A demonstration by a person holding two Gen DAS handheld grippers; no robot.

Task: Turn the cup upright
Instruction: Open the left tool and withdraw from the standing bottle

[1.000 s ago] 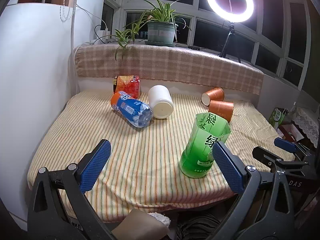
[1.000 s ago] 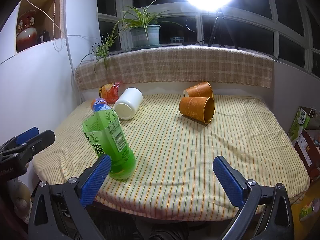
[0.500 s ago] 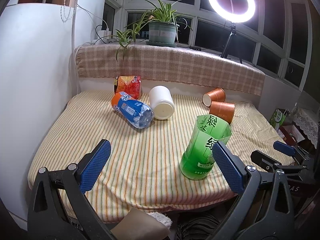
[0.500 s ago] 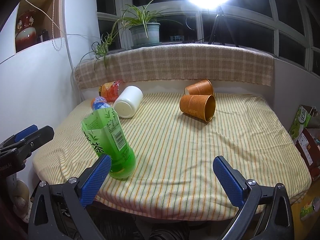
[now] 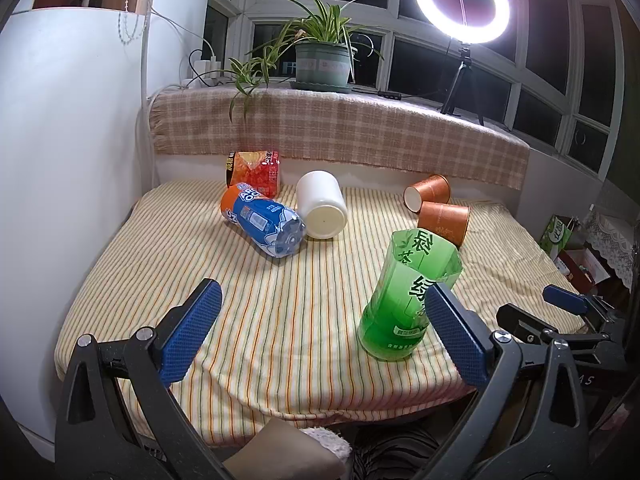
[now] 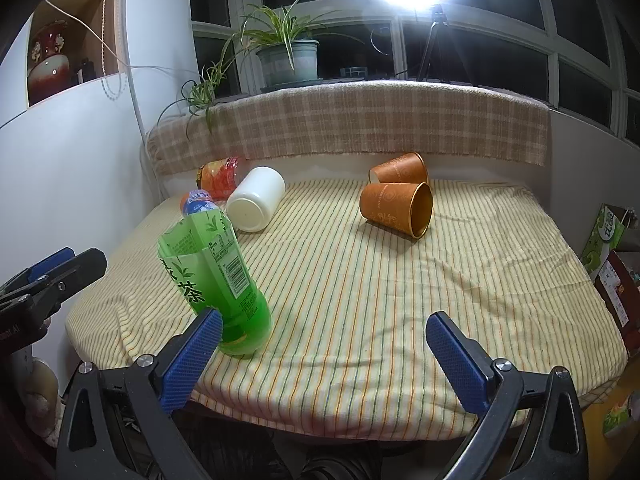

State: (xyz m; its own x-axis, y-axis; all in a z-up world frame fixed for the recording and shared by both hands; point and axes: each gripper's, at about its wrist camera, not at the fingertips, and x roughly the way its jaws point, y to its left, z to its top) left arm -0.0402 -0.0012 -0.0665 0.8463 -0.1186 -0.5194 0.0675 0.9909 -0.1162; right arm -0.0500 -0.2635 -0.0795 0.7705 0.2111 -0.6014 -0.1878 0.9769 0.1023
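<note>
A green cut-bottle cup (image 5: 408, 300) (image 6: 216, 280) stands upright, leaning a little, near the table's front edge. Two orange paper cups lie on their sides at the back right, the nearer one (image 5: 444, 220) (image 6: 398, 208) in front of the farther one (image 5: 428, 193) (image 6: 400, 169). A white cup (image 5: 322, 210) (image 6: 256, 199) lies on its side, as do a blue-labelled cup (image 5: 262, 224) and a red-orange cup (image 5: 254, 170). My left gripper (image 5: 320, 332) is open in front of the table, holding nothing. My right gripper (image 6: 322, 354) is open too, its left finger just in front of the green cup.
A striped yellow cloth (image 6: 400, 300) covers the table. A plaid-covered ledge (image 5: 340, 128) with a potted plant (image 5: 324, 60) and a ring light (image 5: 462, 0) runs behind. A white wall (image 5: 60, 160) stands at the left; boxes (image 6: 604, 236) sit on the right.
Both grippers have drifted slightly back and down from the table; the scene sits a little higher in both views. No object has moved.
</note>
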